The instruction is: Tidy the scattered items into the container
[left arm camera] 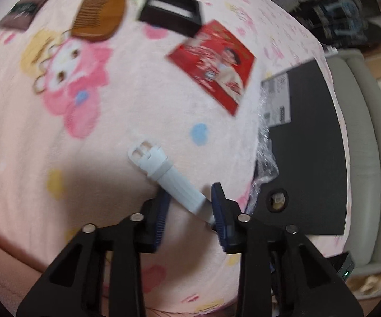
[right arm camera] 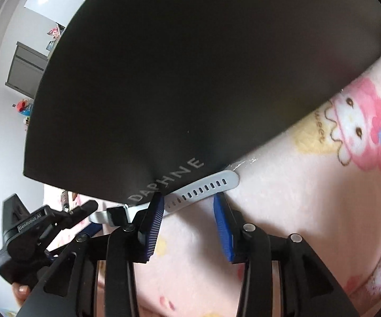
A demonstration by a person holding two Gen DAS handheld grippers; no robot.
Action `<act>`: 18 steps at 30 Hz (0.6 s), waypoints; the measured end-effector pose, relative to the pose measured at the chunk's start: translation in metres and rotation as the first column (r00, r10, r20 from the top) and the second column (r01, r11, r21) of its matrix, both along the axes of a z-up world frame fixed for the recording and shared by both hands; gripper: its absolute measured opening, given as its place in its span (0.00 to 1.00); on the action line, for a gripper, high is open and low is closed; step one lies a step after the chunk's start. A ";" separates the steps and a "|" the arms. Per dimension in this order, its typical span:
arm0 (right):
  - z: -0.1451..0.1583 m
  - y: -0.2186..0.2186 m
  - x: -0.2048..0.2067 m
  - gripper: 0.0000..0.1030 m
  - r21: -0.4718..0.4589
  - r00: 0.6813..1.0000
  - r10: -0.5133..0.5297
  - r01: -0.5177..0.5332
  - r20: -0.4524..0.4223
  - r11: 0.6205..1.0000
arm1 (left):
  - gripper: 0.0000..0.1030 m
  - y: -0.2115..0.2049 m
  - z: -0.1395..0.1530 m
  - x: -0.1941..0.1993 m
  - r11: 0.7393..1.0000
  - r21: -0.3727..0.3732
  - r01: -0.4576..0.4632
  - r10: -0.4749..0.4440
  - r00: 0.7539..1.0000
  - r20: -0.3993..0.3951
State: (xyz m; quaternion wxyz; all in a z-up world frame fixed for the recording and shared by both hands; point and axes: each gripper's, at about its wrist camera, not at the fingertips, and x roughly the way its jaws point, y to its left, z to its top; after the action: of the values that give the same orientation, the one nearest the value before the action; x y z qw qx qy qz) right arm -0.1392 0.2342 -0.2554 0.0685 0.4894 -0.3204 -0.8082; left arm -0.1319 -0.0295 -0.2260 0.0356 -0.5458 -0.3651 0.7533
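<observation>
the left gripper [left arm camera: 190, 208] stands with its ribbed blue pads apart, a pale grey rubbery watch strap [left arm camera: 164, 174] lying slantwise between them on the fleecy pink cartoon-print blanket [left arm camera: 98, 121]; whether the pads touch it, i cannot tell. the right gripper [right arm camera: 187, 219] is likewise spread, the strap's perforated tail [right arm camera: 203, 185] just past its tips, beneath a matte black box lid [right arm camera: 177, 79] lettered "daphne". farther off lie a wooden comb [left arm camera: 100, 13], a glossy red packet [left arm camera: 214, 66] and a small open black box [left arm camera: 172, 10], well apart.
</observation>
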 end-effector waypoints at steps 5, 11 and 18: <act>0.000 0.001 -0.002 0.22 0.004 1.000 -0.003 0.003 -0.024 1.000 | 0.13 0.005 0.004 -0.004 0.999 -0.047 0.013 -0.014 0.999 -0.032; 0.025 0.000 0.006 0.02 0.080 0.989 0.025 -0.013 -0.145 0.997 | 0.05 0.017 0.021 0.002 0.994 -0.098 0.056 -0.065 0.994 -0.089; 0.056 0.007 0.021 0.01 0.104 0.973 0.073 -0.051 -0.217 0.993 | 0.04 0.018 0.036 0.022 0.990 -0.112 0.082 -0.097 0.986 -0.134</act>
State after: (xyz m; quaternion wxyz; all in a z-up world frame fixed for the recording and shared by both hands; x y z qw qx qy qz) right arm -0.1185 0.2414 -0.1991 0.1048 0.4093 -0.2553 -0.8697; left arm -0.1097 -0.0114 -0.1904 0.0657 -0.5092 -0.2961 0.8054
